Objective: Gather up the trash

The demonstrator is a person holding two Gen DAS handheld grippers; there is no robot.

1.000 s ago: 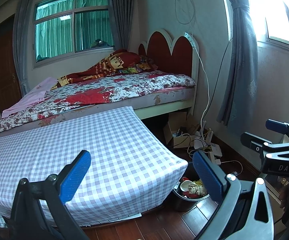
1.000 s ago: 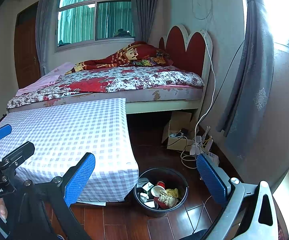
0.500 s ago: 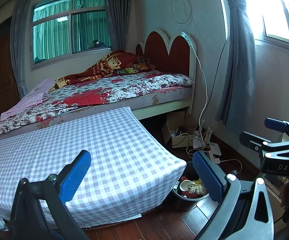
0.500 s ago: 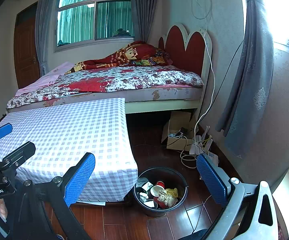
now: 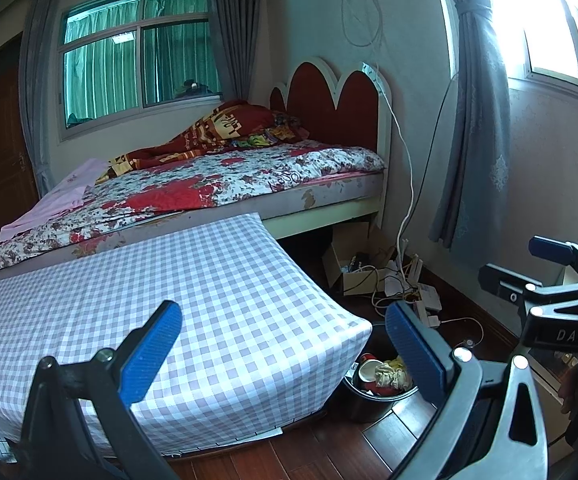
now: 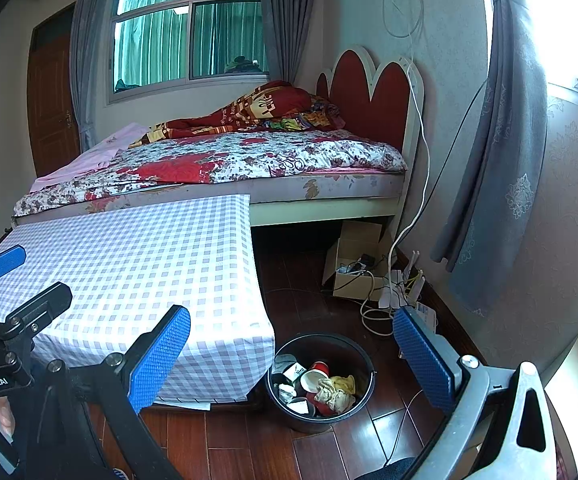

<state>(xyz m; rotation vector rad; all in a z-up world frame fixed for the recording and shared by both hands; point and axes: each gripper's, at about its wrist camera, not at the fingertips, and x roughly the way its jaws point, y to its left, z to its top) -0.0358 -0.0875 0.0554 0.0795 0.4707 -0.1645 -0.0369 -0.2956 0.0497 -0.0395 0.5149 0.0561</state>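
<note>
Lilac-and-white checked cloth covers the bench [image 6: 137, 264], its top bare of litter. Beside its corner, on the dark wooden floor [image 6: 321, 452], stands the round black bin [image 6: 363, 364] holding a red paper cup [image 6: 316, 376] and crumpled wrappers [image 6: 335, 394]. Left claw [image 5: 285, 344] and right claw [image 6: 289, 354] both hang spread and empty. Collection appears complete or paused; any next move requires locating remaining trash.

Black bin [image 5: 369, 400] partly hidden behind checked tabletop corner [image 5: 353, 332] in left view, bin contents [image 6: 317, 388] too small to identify, cardboard box [image 6: 355, 276] interior unreadable.
</note>
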